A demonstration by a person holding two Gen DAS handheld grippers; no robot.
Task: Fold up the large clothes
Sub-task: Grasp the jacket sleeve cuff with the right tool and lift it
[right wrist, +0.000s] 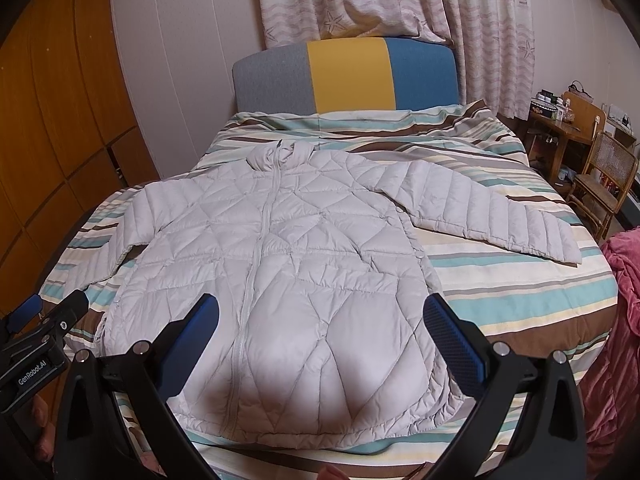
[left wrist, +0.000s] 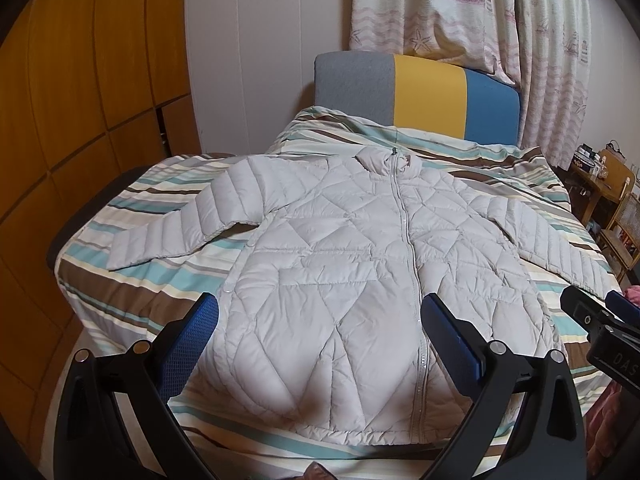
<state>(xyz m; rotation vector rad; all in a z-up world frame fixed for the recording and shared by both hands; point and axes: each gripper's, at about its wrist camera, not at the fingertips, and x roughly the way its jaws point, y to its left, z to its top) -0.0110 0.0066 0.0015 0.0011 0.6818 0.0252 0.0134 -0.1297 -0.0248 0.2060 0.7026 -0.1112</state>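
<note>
A pale grey quilted puffer jacket (left wrist: pixel 340 248) lies flat and zipped, front up, on the striped bedspread (left wrist: pixel 132 292), collar toward the headboard and both sleeves spread out to the sides. It also shows in the right wrist view (right wrist: pixel 288 256). My left gripper (left wrist: pixel 320 320) is open and empty, held above the jacket's lower hem. My right gripper (right wrist: pixel 320 320) is open and empty too, above the hem's right part. The right gripper's body shows at the right edge of the left view (left wrist: pixel 600 320).
The bed has a grey, yellow and blue headboard (left wrist: pixel 424 92) under a patterned curtain (left wrist: pixel 460 12). A wooden wardrobe (left wrist: pixel 80 100) stands to the left. A wooden desk and chair (right wrist: pixel 600 176) stand to the right, and a pink blanket (right wrist: pixel 624 300) lies beside the bed.
</note>
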